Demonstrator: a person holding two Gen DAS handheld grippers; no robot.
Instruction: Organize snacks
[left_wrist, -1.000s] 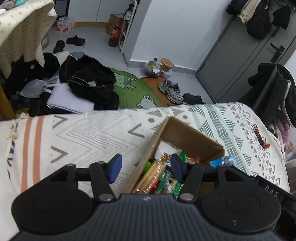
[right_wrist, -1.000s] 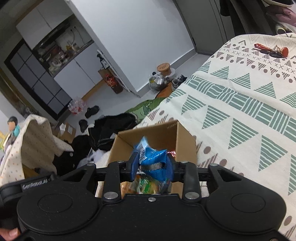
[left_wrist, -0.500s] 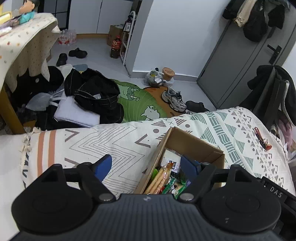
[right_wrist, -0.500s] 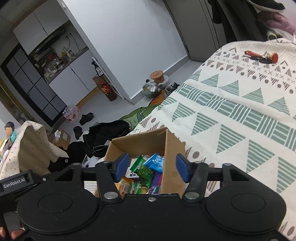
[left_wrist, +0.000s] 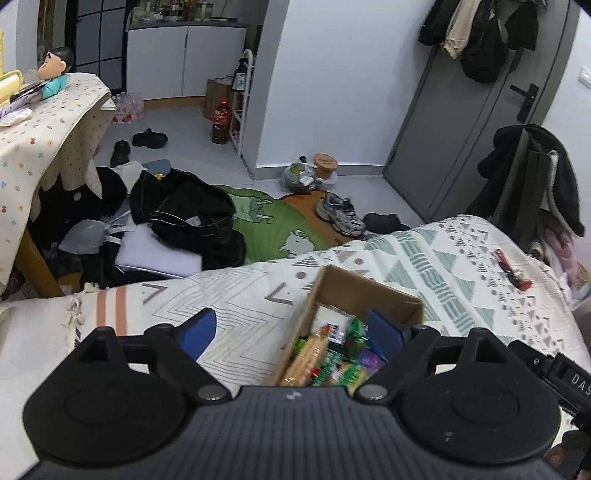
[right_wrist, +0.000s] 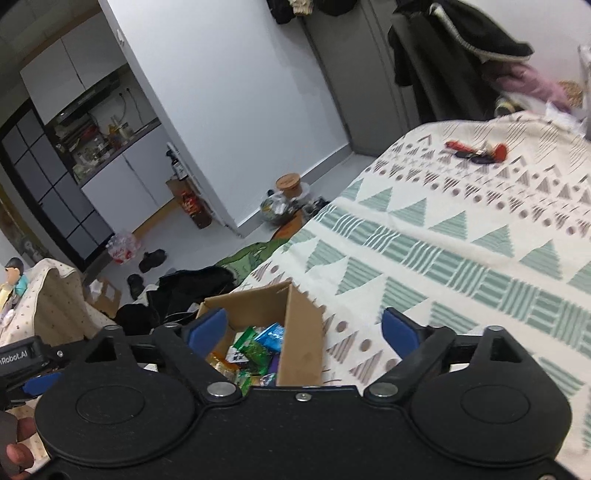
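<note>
Snacks (left_wrist: 325, 360) in bright mixed wrappers crowd the open cardboard box (left_wrist: 364, 290).

Snack packets (right_wrist: 258, 347) lie in the box (right_wrist: 299, 332) on the bedspread (right_wrist: 461, 258)

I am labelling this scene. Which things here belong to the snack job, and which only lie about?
Job: brown cardboard box; colourful snack packets inside it; open left gripper; open right gripper.

Lying about: red-and-black keys; grey sneaker; black clothes pile.
</note>
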